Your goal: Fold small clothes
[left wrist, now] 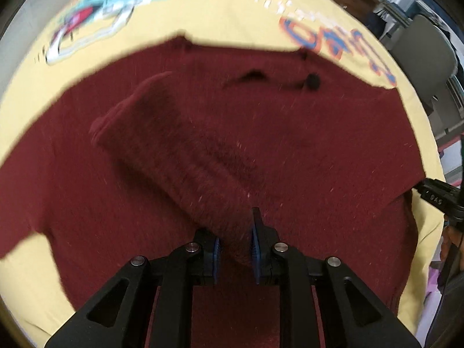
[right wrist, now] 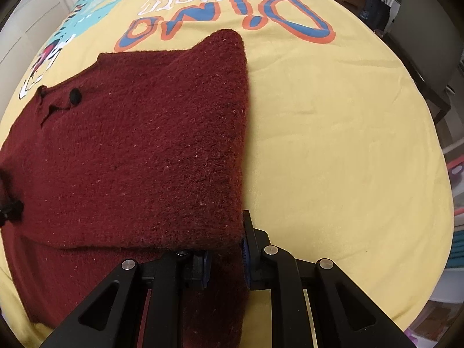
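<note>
A dark red knitted sweater point(left wrist: 304, 150) with small black buttons lies on a yellow printed sheet. My left gripper point(left wrist: 236, 249) is shut on a sleeve point(left wrist: 179, 156) that lies slanted across the sweater's body. In the right wrist view the sweater point(right wrist: 139, 150) has its right side folded over, with a straight folded edge on the right. My right gripper point(right wrist: 224, 256) is shut on the sweater's near right corner. The right gripper also shows at the right edge of the left wrist view point(left wrist: 435, 197).
The yellow sheet point(right wrist: 333, 145) with a "Dino" print and a cartoon picture point(left wrist: 116, 8) covers the whole surface. A grey chair point(left wrist: 426, 49) and boxes stand beyond its far right edge. White cabinet doors point(right wrist: 26, 20) stand at the far left.
</note>
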